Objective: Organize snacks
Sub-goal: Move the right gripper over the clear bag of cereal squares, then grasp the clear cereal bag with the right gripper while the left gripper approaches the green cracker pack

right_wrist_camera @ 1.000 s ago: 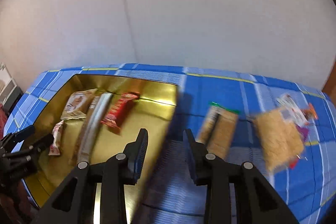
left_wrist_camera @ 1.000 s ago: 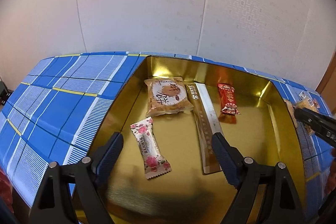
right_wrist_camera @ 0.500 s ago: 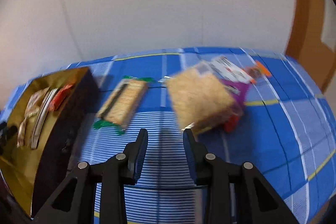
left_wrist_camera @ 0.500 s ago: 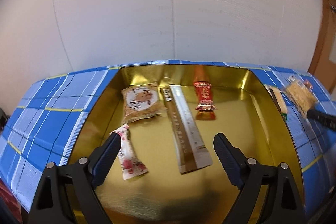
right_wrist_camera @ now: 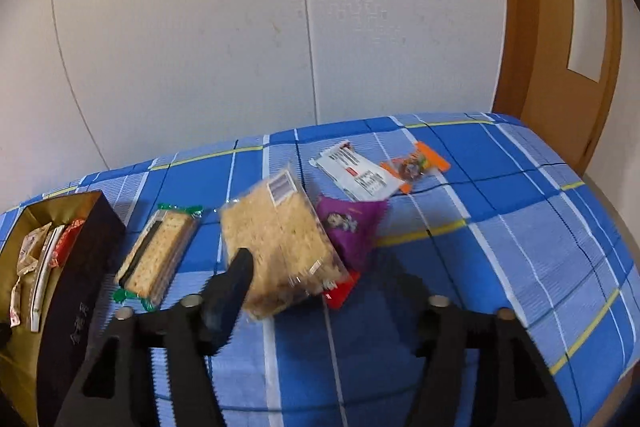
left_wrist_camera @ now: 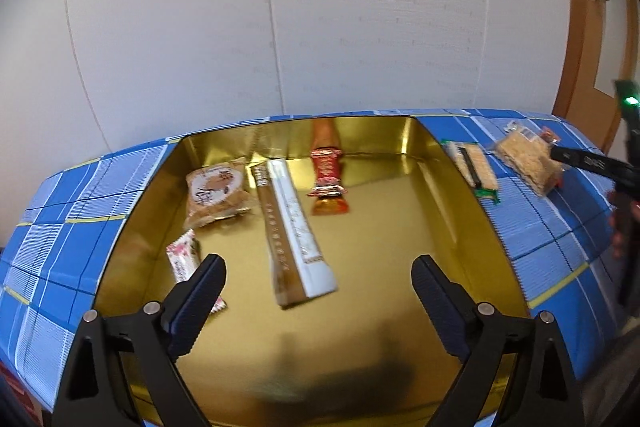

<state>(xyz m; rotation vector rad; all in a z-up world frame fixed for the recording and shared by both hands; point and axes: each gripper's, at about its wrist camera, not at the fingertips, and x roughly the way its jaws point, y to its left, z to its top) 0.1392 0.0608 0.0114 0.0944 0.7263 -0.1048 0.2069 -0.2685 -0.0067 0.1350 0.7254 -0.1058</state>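
**A:** What is nearest, and why are the hands set this way?

**B:** In the right wrist view, the right gripper [right_wrist_camera: 320, 287] hangs just over the blue checked cloth [right_wrist_camera: 500, 227]. Its jaws are opening, with nothing pressed between them. The left finger overlaps the near edge of the clear rice cake pack [right_wrist_camera: 280, 239], probably lining up to take it next.

**A:** And the left one?

**B:** The left gripper [left_wrist_camera: 316, 279] hovers above the gold tin [left_wrist_camera: 472, 219], jaws wide and opening, holding nothing. It seems to wait over the tin, ready to tidy what lies inside.

**A:** What is in the tin?

**B:** Nearest, a pink candy [left_wrist_camera: 182, 255] half hidden behind the left finger. Then a long white bar [left_wrist_camera: 292, 231] lying lengthwise. Farther back, a round cookie pack [left_wrist_camera: 216, 191] and a red bar [left_wrist_camera: 328, 171] near the far wall. They lie side by side, so I judge the sorting partly done.

**A:** What remains outside?

**B:** Just beside the tin lies a cracker pack [right_wrist_camera: 160, 251] with green ends. Next to it is the rice cake pack, overlapping a purple pouch [right_wrist_camera: 352, 227] and something red [right_wrist_camera: 340, 291]. Farthest are a white sachet [right_wrist_camera: 356, 175] and an orange candy [right_wrist_camera: 416, 163], touching each other.
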